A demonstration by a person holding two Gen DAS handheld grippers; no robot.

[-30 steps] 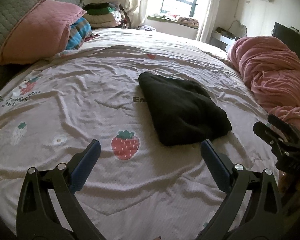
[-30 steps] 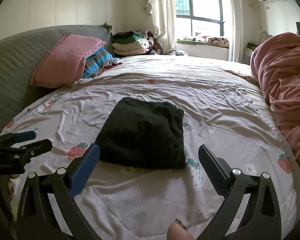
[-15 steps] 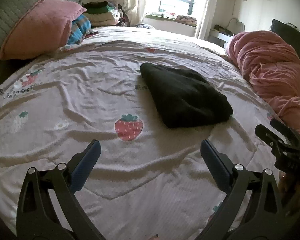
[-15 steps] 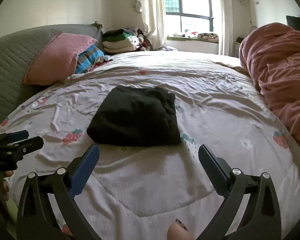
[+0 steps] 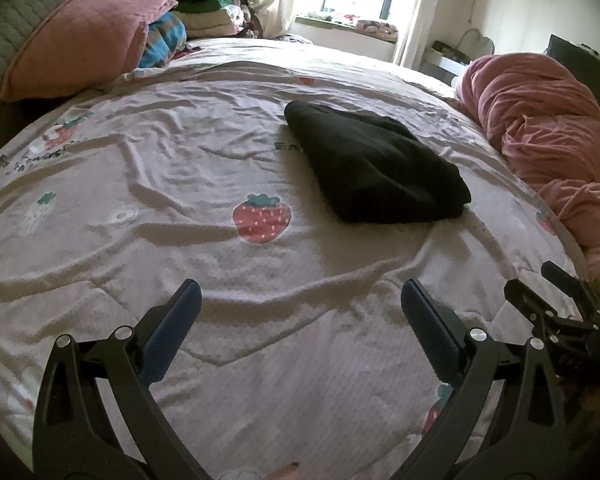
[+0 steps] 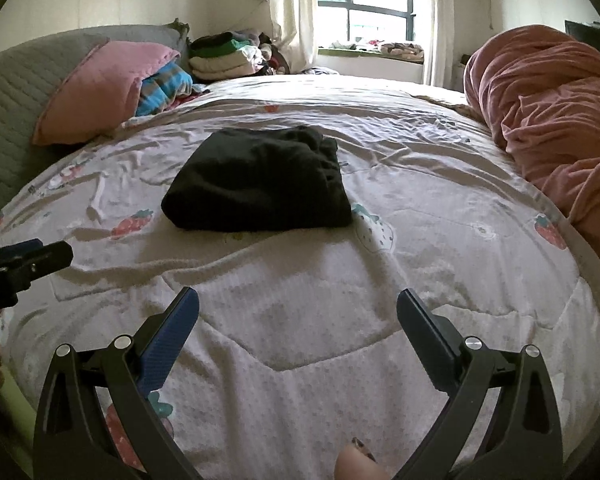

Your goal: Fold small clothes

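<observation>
While the folded black garment (image 5: 374, 168) is laid mid-bed on the strawberry-print bedspread (image 5: 160, 184), both hand-held grippers, left (image 5: 298, 304) & right (image 6: 298, 306), are held w/ jaws wide apart, nothing gripped, well short of it. Pink blanket (image 6: 552, 120) is bunched beside.

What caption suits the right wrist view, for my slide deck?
Open right gripper hovers over the strawberry-print bedspread, short of the folded black garment.

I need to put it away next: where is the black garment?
The black garment lies folded mid-bed on the strawberry-print sheet, ahead of both open grippers, pink blanket to its right.
</observation>
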